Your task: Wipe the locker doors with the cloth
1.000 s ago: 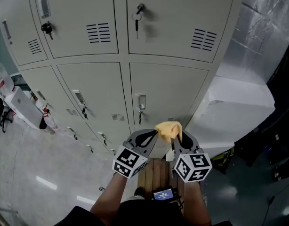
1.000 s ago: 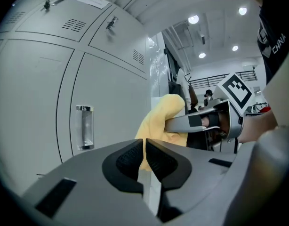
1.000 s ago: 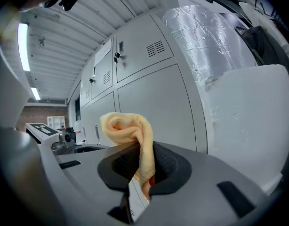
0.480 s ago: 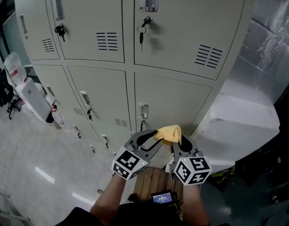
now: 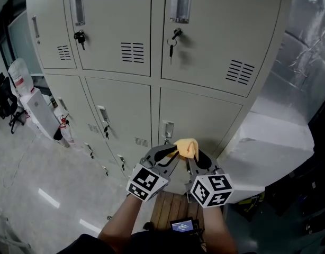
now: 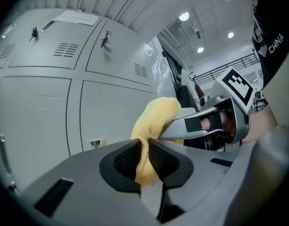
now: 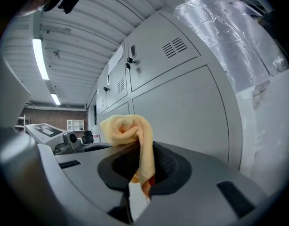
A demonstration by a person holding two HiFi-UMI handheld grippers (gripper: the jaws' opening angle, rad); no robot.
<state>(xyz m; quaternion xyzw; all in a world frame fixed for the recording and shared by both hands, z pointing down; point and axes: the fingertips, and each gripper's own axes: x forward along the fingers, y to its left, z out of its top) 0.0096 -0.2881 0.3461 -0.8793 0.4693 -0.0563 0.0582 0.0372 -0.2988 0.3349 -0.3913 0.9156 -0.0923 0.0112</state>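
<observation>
Grey metal lockers (image 5: 215, 52): standing in a bank ahead of the person, all doors shut, each door carrying a louvred vent and a handle plate
Floor (image 5: 30, 189): lying pale and glossy at lower left, reflecting ceiling lights
Foil-wrapped surface (image 5: 310, 41): rising just beside the right end of the lockers
White block (image 5: 276, 142): sitting at the foot of that surface
Left gripper (image 5: 172, 152): being held low in front of the lower locker doors, marker cube facing the head camera; its jaws are nearly together and are pinching one end of the cloth between the ribbed pads (image 6: 128, 159)
Right gripper (image 5: 197, 156): being held just beside the other one, tips angling towards it; its jaws are clamping the other end of the cloth, a strip of which is hanging down between them
Cloth (image 5: 187, 147): yellow, bunching up into a rounded fold between the two sets of jaws, in front of the lower right door near its handle; whether it is touching the door cannot be told
Keys (image 5: 171, 45): hanging from the lock of the upper right door; a second set is hanging from the door to its left
</observation>
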